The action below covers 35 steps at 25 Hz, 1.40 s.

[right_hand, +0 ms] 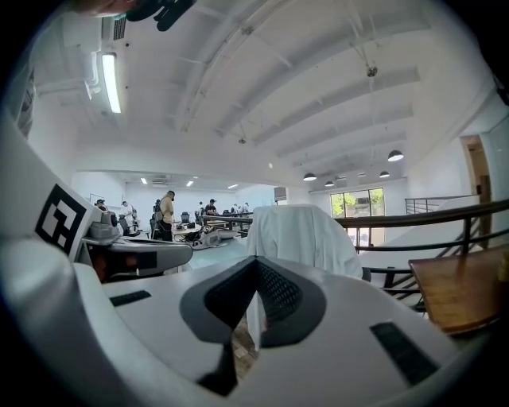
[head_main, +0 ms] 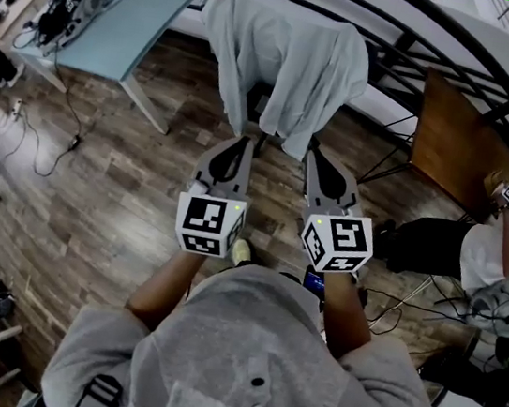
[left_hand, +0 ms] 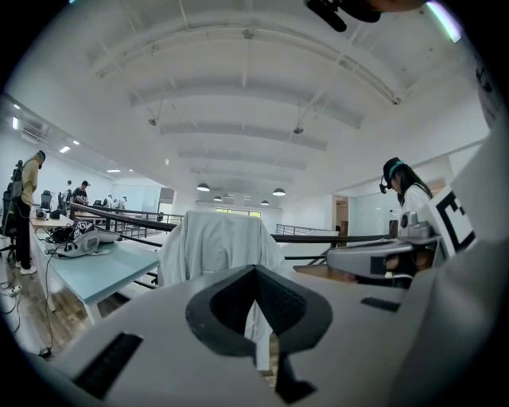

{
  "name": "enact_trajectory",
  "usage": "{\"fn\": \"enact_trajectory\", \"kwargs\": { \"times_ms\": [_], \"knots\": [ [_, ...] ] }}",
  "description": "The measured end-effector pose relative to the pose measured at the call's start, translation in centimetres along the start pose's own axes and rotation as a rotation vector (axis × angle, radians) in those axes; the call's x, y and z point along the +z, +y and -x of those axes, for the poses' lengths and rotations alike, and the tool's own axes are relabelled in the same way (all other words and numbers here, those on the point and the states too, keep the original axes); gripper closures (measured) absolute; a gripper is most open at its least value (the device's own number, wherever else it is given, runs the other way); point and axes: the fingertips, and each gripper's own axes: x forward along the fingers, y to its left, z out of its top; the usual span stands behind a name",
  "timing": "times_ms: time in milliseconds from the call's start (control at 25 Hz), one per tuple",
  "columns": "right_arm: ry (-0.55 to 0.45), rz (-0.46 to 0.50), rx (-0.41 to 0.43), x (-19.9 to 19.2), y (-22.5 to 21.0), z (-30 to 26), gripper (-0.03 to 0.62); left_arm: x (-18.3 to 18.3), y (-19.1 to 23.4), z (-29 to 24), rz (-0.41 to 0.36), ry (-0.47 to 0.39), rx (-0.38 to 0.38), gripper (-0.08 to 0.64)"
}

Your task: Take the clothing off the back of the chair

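Observation:
A pale grey garment hangs draped over the back of a chair ahead of me, covering it so that almost none of the chair shows. The same garment fills the middle of the left gripper view, and in the right gripper view the garment stands just right of centre. My left gripper and right gripper point side by side at its lower hem, a short way off and not touching it. Both are shut with nothing between their jaws.
A light blue table with gear on it stands at the left, cables trailing over the wooden floor. A black railing curves behind the chair. A brown board leans at the right, near another person.

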Motion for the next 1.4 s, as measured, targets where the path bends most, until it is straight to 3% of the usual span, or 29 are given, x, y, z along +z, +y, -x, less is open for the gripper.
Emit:
{"fn": "enact_trajectory", "kwargs": {
  "times_ms": [720, 1400],
  "knots": [
    [0.007, 0.008, -0.001, 0.5, -2.5, -1.4, 0.583, -0.1, 0.3, -2.3, 0.019, 0.005, 0.008, 0.557],
    [-0.023, 0.021, 0.061, 3.0, -9.7, -7.6, 0.583, 2.0, 1.9, -11.2, -0.002, -0.001, 0.09, 0.557]
  ]
}}
